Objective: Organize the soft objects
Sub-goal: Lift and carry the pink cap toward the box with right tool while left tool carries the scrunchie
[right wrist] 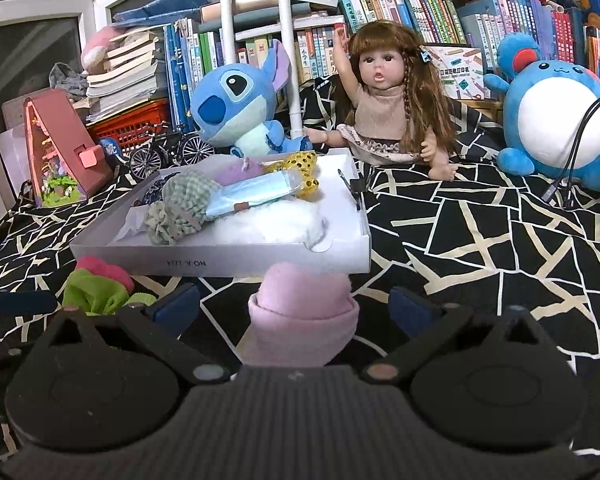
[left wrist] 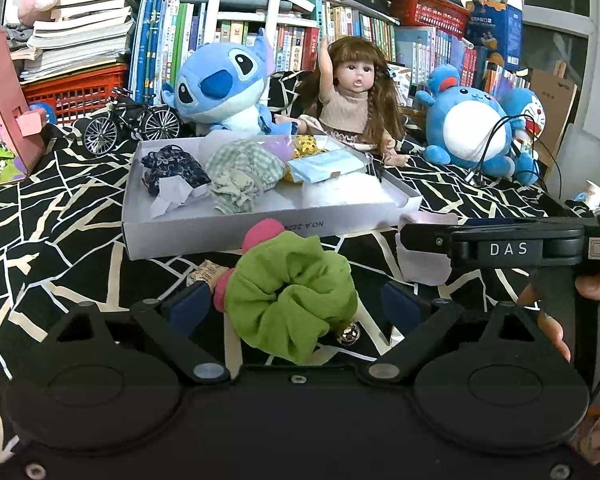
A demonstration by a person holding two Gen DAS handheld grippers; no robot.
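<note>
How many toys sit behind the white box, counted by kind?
Blue plush toys: 3 (Stitch, round blue plush, Doraemon)
Dolls: 1 (doll)
Model bicycles: 1 (bicycle)
Total: 5

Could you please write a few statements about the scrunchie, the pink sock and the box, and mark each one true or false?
1. The green scrunchie lies between the open jaws of the left gripper. True.
2. The pink sock is already inside the white box. False: it lies on the patterned cloth in front of the box, between the right gripper's jaws.
3. The box is empty. False: it holds several soft items, including a blue mask pack.
4. A doll sits behind the box. True.
</note>
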